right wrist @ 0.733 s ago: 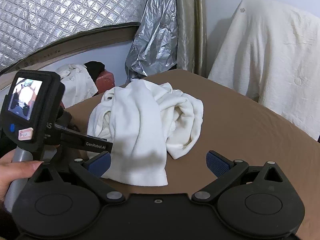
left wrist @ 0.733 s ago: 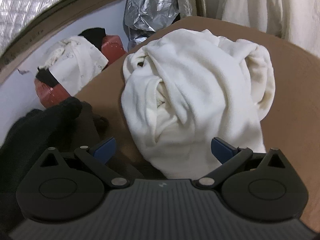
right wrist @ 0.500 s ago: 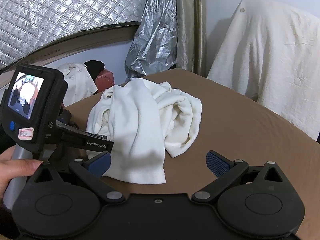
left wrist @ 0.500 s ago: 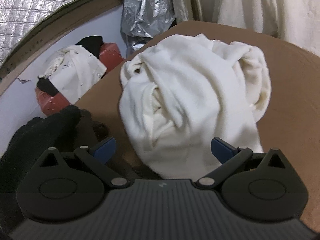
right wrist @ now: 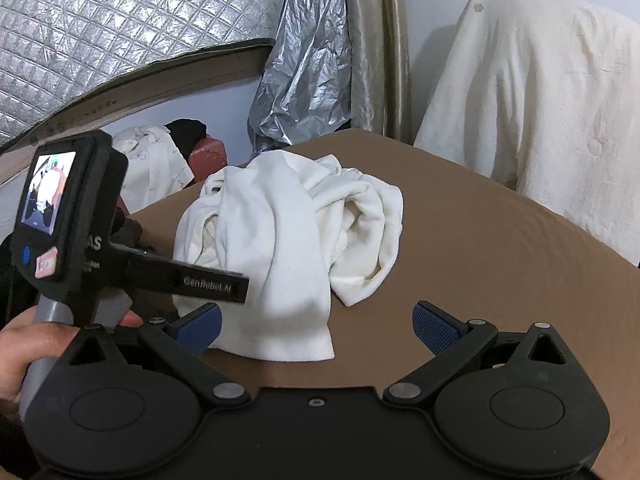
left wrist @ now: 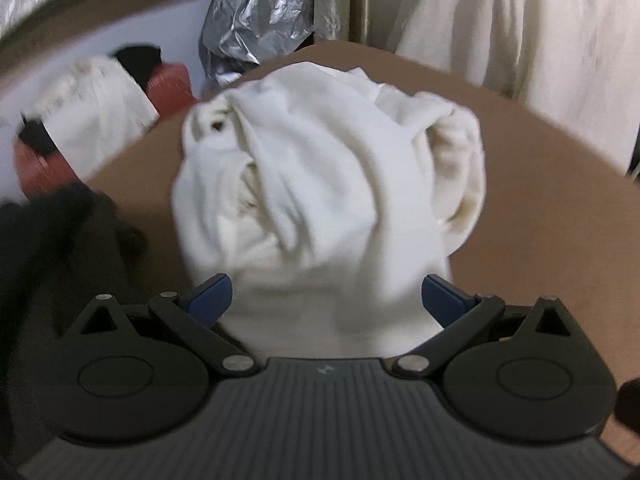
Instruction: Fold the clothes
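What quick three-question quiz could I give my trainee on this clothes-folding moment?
1. True or false: the cream garment lies flat and neatly folded on the brown surface.
2. Multiple choice: the left tool is A) shut on the garment, B) open with the garment's near edge between its fingers, C) out of view.
3. Short answer: what lies at the left edge of the brown surface, beside the garment?

Key:
1. False: it is a crumpled heap.
2. B. The right tool is open too, holding nothing.
3. Dark clothing.
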The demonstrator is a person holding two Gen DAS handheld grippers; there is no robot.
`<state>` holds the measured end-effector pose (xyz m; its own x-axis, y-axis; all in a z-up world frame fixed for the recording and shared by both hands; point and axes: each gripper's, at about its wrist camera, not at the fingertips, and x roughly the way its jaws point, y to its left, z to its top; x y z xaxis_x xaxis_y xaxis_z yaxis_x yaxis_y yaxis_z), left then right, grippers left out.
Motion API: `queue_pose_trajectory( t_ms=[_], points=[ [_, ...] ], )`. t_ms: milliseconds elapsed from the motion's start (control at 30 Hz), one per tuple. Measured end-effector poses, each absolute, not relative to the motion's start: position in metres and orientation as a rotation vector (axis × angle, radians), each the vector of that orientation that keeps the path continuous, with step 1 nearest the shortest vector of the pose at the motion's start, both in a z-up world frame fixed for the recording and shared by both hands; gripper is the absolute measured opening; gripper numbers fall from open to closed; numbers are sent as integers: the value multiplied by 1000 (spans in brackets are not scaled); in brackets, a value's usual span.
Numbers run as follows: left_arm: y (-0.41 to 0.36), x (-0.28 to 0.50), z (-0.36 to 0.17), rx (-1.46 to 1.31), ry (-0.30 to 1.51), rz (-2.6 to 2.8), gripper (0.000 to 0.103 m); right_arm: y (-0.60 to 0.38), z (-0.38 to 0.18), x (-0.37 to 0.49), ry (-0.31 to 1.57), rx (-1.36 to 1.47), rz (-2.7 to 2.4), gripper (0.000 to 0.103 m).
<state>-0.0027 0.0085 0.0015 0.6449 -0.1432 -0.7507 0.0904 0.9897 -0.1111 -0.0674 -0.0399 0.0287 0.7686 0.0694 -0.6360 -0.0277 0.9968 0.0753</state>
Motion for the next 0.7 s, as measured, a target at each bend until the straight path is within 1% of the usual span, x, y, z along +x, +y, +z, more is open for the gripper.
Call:
queue_pose_trajectory(
  t_ms=[700],
  points=[
    [11, -4, 3, -7, 834, -60, 103, -38, 27, -67, 718, 65, 22, 103]
  ],
)
